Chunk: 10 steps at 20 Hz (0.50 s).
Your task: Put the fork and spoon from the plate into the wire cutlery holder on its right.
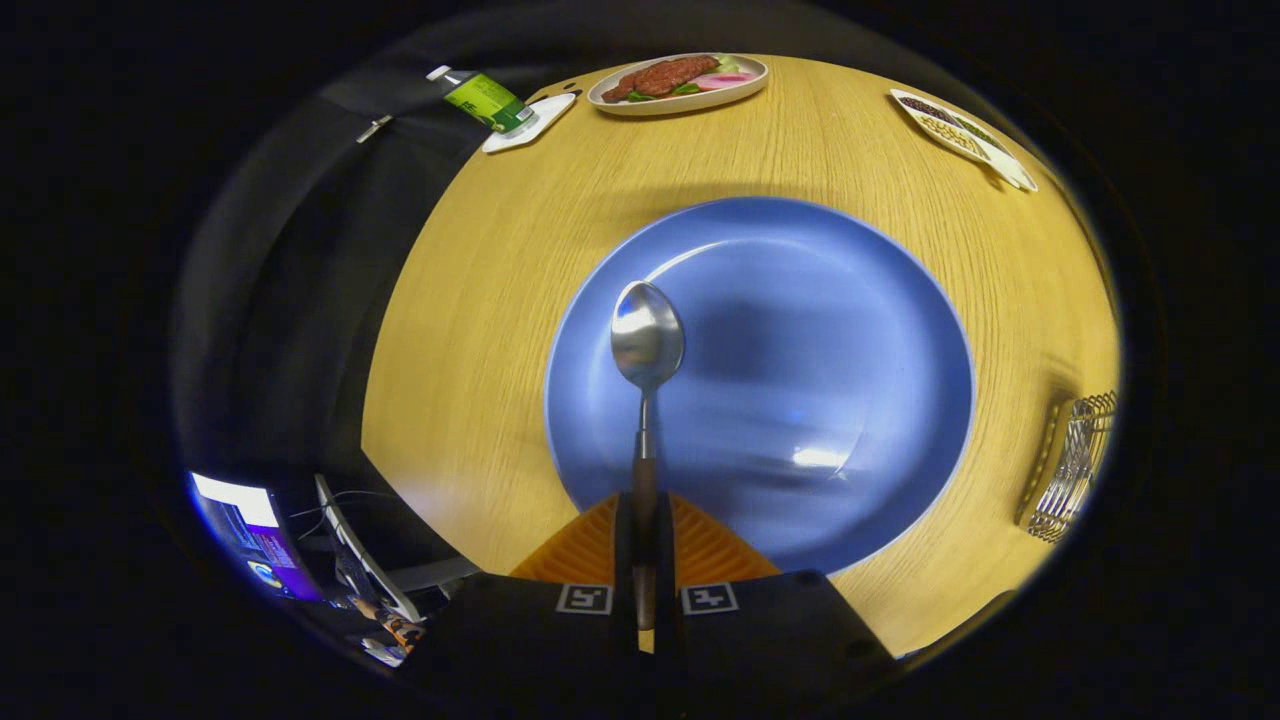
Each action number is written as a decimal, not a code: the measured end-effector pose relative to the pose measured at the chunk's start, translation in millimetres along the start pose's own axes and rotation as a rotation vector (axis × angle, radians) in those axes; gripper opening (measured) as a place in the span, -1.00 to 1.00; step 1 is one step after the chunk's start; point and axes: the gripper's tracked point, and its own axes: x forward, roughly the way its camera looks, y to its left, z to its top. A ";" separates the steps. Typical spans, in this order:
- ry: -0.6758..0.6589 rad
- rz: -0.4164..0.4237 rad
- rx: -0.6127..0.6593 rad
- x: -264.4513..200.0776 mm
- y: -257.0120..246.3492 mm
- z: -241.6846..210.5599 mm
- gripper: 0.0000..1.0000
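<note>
From the camera riding on the tongs, the two fingers are drawn close together and clamp the dark handle of the spoon between them. The spoon runs straight ahead from the fingers, its metal bowl lifted out over the blue plate, bowl end pointing away from the tongs. The plate lies just ahead of and under the fingers on the round wooden worktop, and its surface looks bare apart from a glare spot. I cannot tell from here whether the spoon's bowl touches the plate or hangs above it.

To the right of the plate, near the worktop's edge, stands the wire cutlery holder, well apart from the spoon; something metallic seems to stand inside it, though it is too small to say what.

Beyond the plate, at the far side of the worktop, sits an oval dish of food with reddish slices and green leaves. Left of it a green-labelled bottle lies on a small white tray. Far right is a white tray of beans and grains. Off the worktop, low on the left, a lit screen glows.
</note>
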 end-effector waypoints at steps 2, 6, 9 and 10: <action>-0.004 0.017 -0.008 -4.2 1.4 -0.5 -0.85; -0.027 0.026 -0.032 -29.4 -3.6 -1.6 -0.86; -0.059 0.009 -0.035 -56.6 -19.8 0.2 -0.86; -0.063 0.014 -0.030 -67.8 -23.0 -0.5 -0.86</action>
